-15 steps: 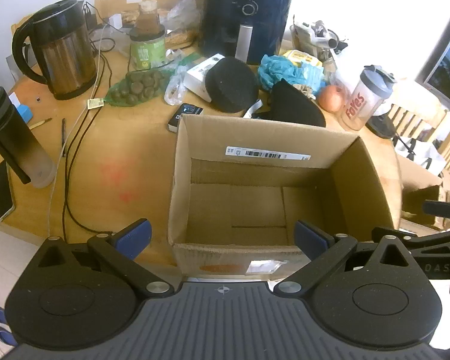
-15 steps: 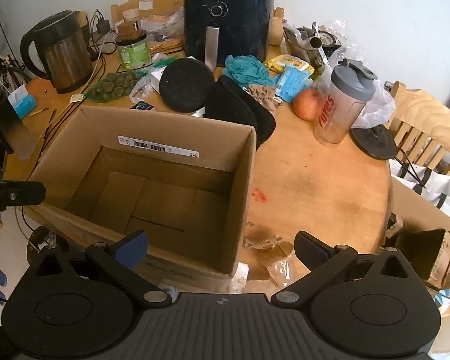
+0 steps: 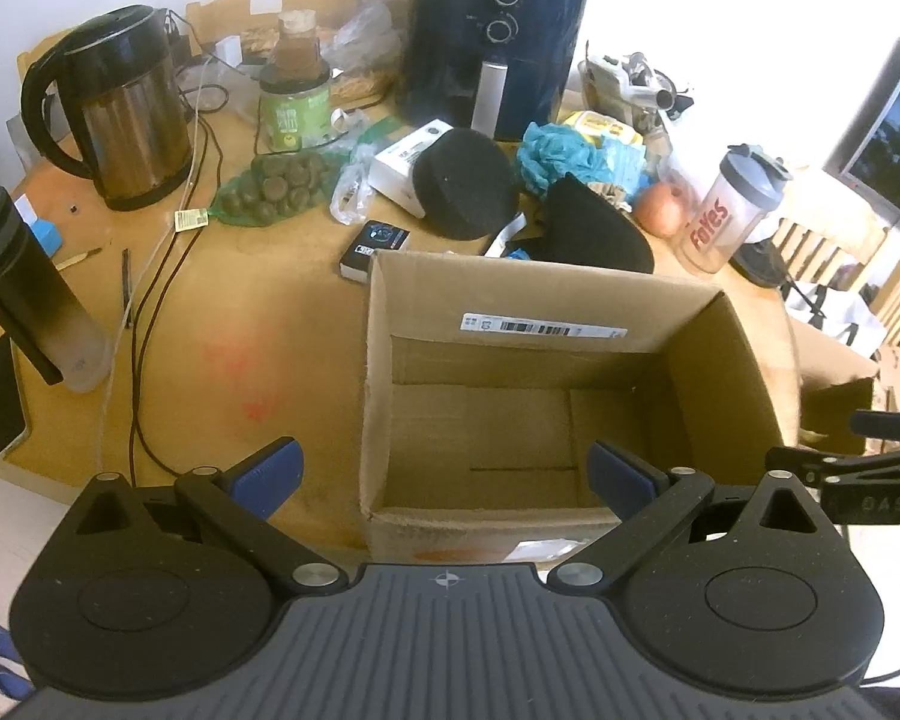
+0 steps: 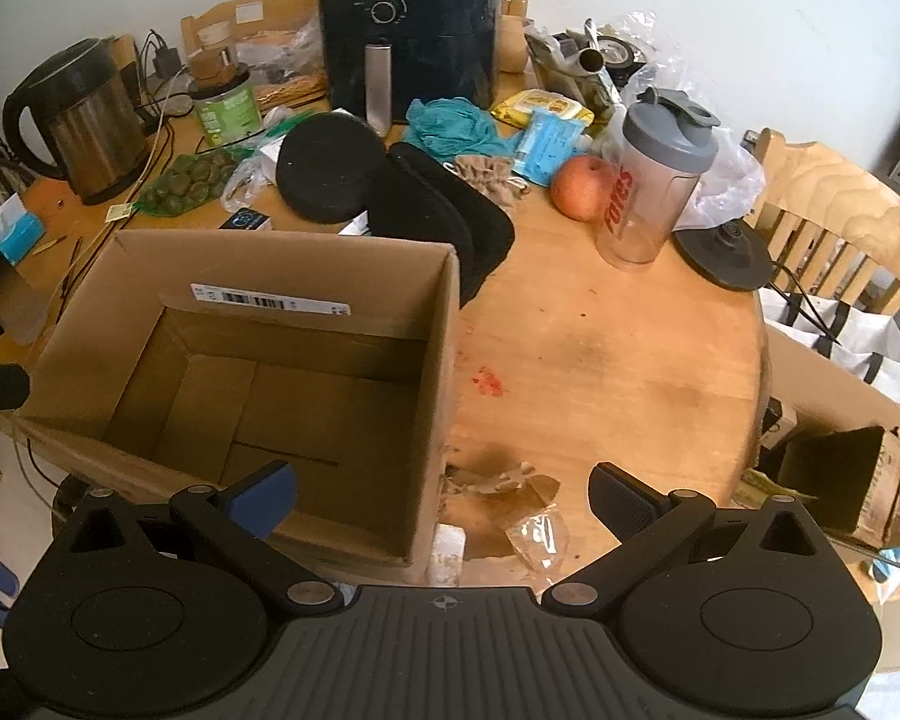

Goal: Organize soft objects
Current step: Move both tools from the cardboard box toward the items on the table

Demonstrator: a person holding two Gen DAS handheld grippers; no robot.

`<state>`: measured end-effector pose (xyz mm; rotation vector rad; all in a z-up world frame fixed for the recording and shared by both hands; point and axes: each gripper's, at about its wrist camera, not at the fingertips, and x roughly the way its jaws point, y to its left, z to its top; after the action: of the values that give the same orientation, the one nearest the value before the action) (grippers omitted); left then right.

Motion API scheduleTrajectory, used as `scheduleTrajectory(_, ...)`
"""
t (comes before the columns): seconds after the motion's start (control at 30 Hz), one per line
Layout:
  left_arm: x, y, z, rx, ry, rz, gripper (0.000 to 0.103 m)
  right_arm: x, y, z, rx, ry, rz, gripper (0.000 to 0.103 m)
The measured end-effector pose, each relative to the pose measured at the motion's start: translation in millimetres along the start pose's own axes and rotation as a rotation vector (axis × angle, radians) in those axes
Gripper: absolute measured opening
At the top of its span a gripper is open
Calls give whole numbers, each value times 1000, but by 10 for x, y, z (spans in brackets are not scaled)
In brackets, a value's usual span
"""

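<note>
From my left gripper [image 3: 444, 474], my jaws are wide open and hold nothing. The cardboard box [image 3: 534, 312] sits on the worktop [image 3: 240, 312] right ahead. At 12 o'clock past it lie a round black cushion [image 3: 465, 183] and a blue cloth [image 3: 549, 153].

From my right gripper [image 4: 444, 495], my jaws are wide open too, holding nothing. The box [image 4: 270, 267] is at 10 o'clock, the black cushion [image 4: 330, 171] at 11 o'clock behind it.

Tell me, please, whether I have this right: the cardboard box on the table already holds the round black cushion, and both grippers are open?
Not quite: the cardboard box is empty, as the right wrist view shows. The round black cushion lies on the table behind it. The left gripper and the right gripper are indeed open.
</note>
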<state>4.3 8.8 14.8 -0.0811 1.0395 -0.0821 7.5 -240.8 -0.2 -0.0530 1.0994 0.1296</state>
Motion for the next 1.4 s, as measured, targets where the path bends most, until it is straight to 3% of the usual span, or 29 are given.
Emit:
scheduleTrajectory(0.47, 27, 95, 167, 5, 10, 32, 103, -26, -131, 112, -11, -37, -35, 103)
scheduleTrajectory(0.77, -8, 66, 402, 14, -33, 62, 103, -83, -152, 248, -10, -90, -17, 103)
scheduleTrajectory(1.13, 82, 120, 413, -7, -39, 24, 103, -63, -208, 366, 4, -118, 37, 103)
scheduleTrajectory(1.4, 144, 188, 395, -13, -45, -45, 103, 81, -276, 506, -9, -114, -25, 103)
